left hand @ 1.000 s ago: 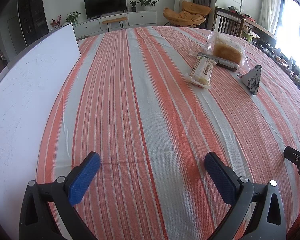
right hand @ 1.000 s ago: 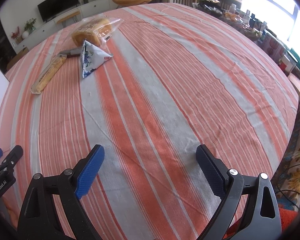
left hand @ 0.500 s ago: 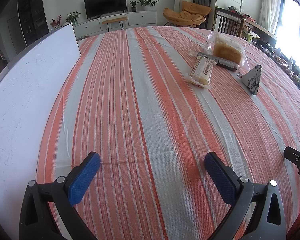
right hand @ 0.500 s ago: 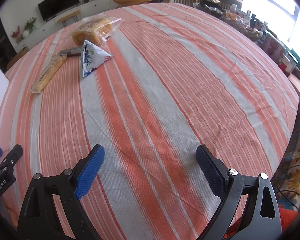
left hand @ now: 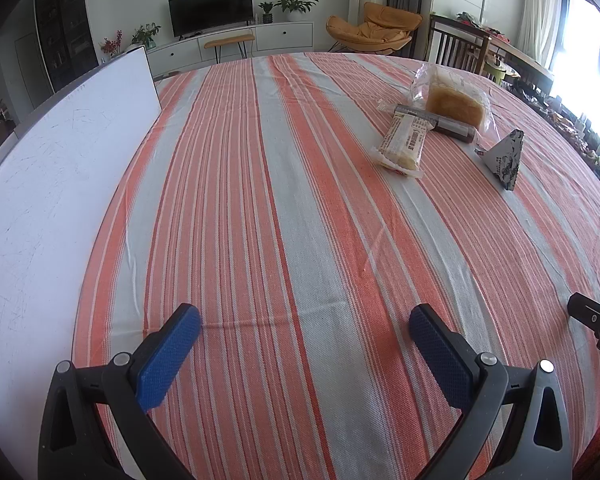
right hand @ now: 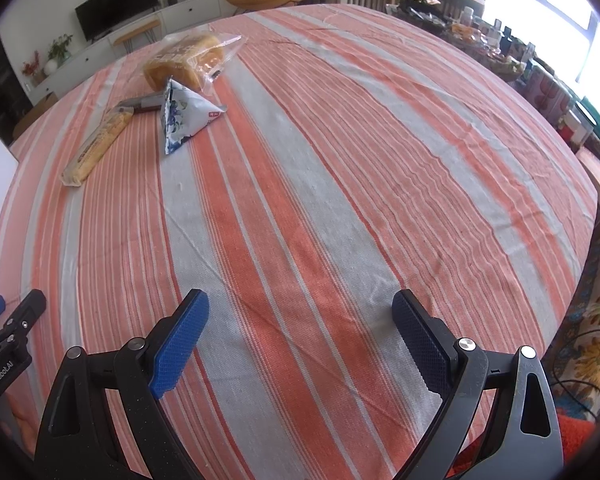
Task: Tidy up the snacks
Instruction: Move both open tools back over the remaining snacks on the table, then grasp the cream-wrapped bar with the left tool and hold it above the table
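Snacks lay in a group at the far side of the striped tablecloth (left hand: 300, 208), well apart from both grippers.

The left gripper (left hand: 305, 330) and the right gripper (right hand: 300, 314) were both spread wide over the cloth, and nothing was between their blue pads. The bagged bread (left hand: 454, 102) sat farthest away, with a dark thin bar (left hand: 452, 125) touching its near edge. The long wrapped pastry (left hand: 404, 145) lay with its far end on that bar. The triangular pouch (right hand: 184, 120) stood just beside the bread. A white board (left hand: 52, 184) lay along the left edge of the table.
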`<action>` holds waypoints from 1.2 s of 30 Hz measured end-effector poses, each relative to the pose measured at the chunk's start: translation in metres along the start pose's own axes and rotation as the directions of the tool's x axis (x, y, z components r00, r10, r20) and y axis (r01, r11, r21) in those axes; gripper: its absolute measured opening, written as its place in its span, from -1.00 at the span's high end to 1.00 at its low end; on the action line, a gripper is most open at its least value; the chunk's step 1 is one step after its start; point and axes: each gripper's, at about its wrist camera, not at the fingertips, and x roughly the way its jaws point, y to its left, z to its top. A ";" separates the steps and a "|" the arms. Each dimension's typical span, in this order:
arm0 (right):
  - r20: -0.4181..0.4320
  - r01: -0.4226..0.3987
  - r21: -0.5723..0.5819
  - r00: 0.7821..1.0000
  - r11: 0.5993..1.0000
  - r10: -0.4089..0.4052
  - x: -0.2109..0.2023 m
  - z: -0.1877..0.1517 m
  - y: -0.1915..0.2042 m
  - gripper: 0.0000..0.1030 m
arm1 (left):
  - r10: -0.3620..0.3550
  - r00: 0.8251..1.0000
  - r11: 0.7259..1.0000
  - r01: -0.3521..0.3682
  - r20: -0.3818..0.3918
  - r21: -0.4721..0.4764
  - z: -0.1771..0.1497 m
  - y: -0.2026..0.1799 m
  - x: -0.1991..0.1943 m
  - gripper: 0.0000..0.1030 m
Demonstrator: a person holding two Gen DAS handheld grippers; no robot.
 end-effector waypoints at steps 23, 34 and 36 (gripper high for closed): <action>0.015 0.003 0.006 1.000 1.000 -0.003 -0.001 -0.002 0.000 -0.85 | -0.107 0.993 0.991 0.103 -0.041 -0.082 0.025 0.013 0.001 -0.99; 0.015 0.002 0.006 1.000 1.000 -0.002 -0.001 -0.002 0.000 -0.85 | -0.147 0.979 0.975 0.168 -0.144 0.146 0.149 -0.063 0.057 -0.84; 0.015 0.001 0.005 1.000 1.000 -0.002 -0.001 -0.002 0.000 -0.85 | -0.131 0.977 0.970 0.161 -0.167 0.180 0.154 -0.076 0.073 -0.75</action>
